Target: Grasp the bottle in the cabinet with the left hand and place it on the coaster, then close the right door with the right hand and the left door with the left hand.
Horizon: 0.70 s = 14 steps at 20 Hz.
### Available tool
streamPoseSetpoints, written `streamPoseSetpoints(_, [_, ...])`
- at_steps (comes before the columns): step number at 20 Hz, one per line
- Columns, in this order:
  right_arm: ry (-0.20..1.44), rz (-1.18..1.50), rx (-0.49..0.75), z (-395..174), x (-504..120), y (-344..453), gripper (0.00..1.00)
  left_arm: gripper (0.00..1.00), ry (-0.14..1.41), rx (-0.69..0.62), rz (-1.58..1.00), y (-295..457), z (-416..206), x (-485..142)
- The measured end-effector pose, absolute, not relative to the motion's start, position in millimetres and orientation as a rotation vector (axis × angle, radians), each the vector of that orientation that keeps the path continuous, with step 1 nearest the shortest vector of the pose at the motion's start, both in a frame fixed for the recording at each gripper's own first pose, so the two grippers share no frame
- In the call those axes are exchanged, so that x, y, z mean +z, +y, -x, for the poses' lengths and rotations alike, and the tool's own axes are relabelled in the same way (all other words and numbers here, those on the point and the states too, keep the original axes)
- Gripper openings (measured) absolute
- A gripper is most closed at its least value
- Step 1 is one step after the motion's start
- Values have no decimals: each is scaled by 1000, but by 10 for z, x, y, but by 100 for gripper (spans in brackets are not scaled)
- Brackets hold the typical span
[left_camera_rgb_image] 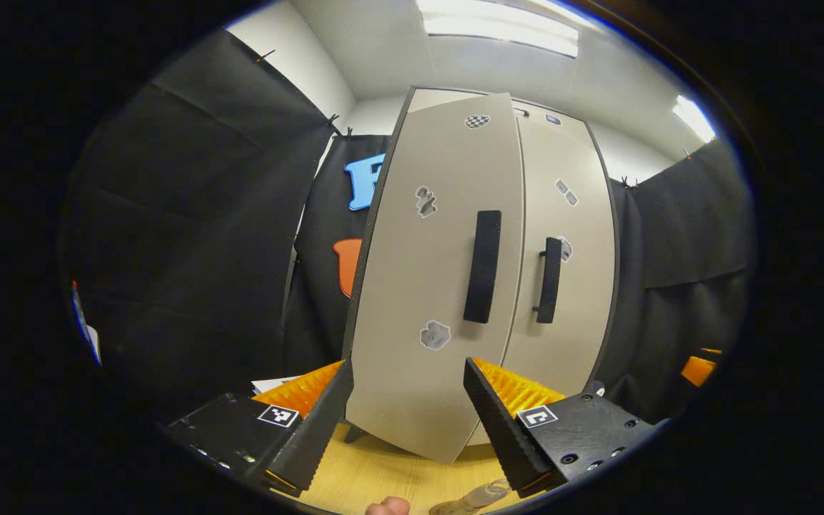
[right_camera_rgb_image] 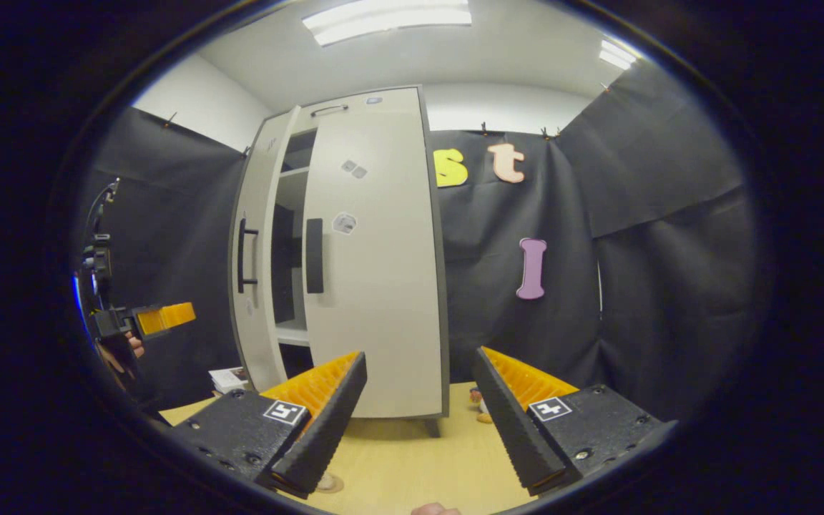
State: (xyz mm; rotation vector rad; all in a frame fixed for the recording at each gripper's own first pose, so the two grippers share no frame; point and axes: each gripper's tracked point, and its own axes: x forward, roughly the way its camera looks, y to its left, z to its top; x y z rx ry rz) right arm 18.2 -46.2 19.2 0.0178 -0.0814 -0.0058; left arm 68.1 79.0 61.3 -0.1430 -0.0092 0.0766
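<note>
The cabinet (right_camera_rgb_image: 355,250) dominates here, a tall pale grey unit standing on the light wooden surface (right_camera_rgb_image: 412,458) against the black booth cloth. In the right gripper view its right door (right_camera_rgb_image: 376,272) sits closed or nearly so, a flat black handle (right_camera_rgb_image: 314,255) near its inner edge and small stickers above it, while the left door (right_camera_rgb_image: 254,265) swings open toward the camera, its bar handle (right_camera_rgb_image: 242,255) seen side-on, with a white shelf and dark interior visible in the gap between the doors. From the left gripper view, that left door (left_camera_rgb_image: 433,286) faces us broad and close, black handle (left_camera_rgb_image: 483,266) in the middle, stickers dotted across it, and the right door (left_camera_rgb_image: 566,265) lies just behind with its own handle (left_camera_rgb_image: 549,280). The left tongs (left_camera_rgb_image: 407,411) are spread wide with nothing between them, pointed at the lower edge of the left door but not touching it. The right tongs (right_camera_rgb_image: 419,411) are likewise apart and empty, aimed at the cabinet's base. And the bottle (left_camera_rgb_image: 480,495): a clear, glassy shape at the very bottom of the left gripper view, on the surface below the left tongs' right-hand finger; the coaster under it can't be made out. The left tongs (right_camera_rgb_image: 162,318) also appear far left in the right gripper view, held in a hand (right_camera_rgb_image: 129,350).
</note>
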Motion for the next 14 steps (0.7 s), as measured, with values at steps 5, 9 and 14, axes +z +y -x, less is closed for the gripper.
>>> streamPoseSetpoints(5, [-58,-2,-15,-182,200,-541,94,99,-1,10,124,540,-647,588])
streamPoseSetpoints(9, [-52,3,-27,-186,182,-604,98,99,56,-31,125,399,-654,408])
streamPoseSetpoints(14, [-30,22,-23,-159,87,-598,98,95,68,-35,139,319,-657,363])
